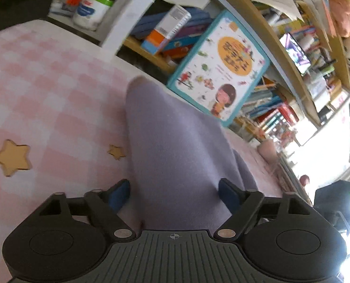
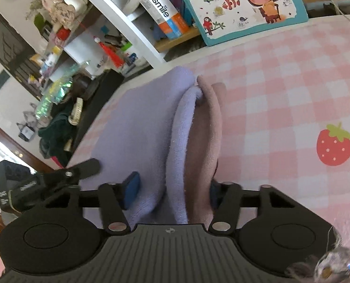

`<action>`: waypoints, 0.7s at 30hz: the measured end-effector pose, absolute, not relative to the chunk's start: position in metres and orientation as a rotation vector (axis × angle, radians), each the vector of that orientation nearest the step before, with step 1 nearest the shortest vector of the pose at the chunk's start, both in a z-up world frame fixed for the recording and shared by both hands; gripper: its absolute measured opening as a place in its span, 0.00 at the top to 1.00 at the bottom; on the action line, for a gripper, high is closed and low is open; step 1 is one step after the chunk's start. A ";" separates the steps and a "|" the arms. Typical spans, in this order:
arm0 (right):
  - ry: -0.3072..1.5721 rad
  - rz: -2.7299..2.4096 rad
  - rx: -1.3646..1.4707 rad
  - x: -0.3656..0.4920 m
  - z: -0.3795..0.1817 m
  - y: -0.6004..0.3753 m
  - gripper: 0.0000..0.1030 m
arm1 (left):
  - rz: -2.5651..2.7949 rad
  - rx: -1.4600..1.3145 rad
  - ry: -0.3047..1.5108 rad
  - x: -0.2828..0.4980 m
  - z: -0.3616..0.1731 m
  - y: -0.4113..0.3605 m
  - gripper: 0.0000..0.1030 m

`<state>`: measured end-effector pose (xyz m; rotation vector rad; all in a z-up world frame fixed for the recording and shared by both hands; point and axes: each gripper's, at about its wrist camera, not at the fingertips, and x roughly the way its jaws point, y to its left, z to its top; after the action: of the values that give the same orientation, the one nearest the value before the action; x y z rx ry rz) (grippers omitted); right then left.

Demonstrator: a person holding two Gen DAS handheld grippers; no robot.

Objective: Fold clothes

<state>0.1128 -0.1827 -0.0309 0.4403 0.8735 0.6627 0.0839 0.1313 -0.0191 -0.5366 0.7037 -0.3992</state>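
Left gripper (image 1: 174, 194): jaws apart, astride purple garment (image 1: 175, 146), pads clear.
Right gripper (image 2: 172, 192): jaws apart around garment folds; contact unclear.
Surface: pink checked cloth (image 2: 281, 89).

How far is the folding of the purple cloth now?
Done: the purple cloth lies doubled on the checked table cover, a pink layer showing inside. In hand: both the left gripper and right gripper straddle it, jaws apart. Left: flattening and finishing.

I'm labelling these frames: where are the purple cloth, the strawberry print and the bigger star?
purple cloth (image 1: 175, 146): left wrist view, middle of fabric.
strawberry print (image 2: 335, 147): right wrist view, red body.
bigger star (image 1: 12, 157): left wrist view, centre.
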 end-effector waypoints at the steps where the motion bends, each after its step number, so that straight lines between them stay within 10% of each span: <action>1: 0.857 0.655 0.432 0.109 -0.030 -0.185 0.65 | -0.400 -0.515 0.703 0.082 -0.017 0.126 0.33; 13: 0.855 0.616 0.367 0.042 -0.017 -0.233 0.71 | -0.512 -0.434 0.773 0.041 -0.008 0.085 0.39; 21: 0.902 0.617 0.454 0.032 -0.029 -0.248 0.52 | -0.536 -0.423 0.776 0.033 -0.014 0.084 0.30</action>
<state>0.0324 -0.2483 -0.0291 0.4540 0.9023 0.6171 0.0325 0.0838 -0.0136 -0.4234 0.7756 -0.5363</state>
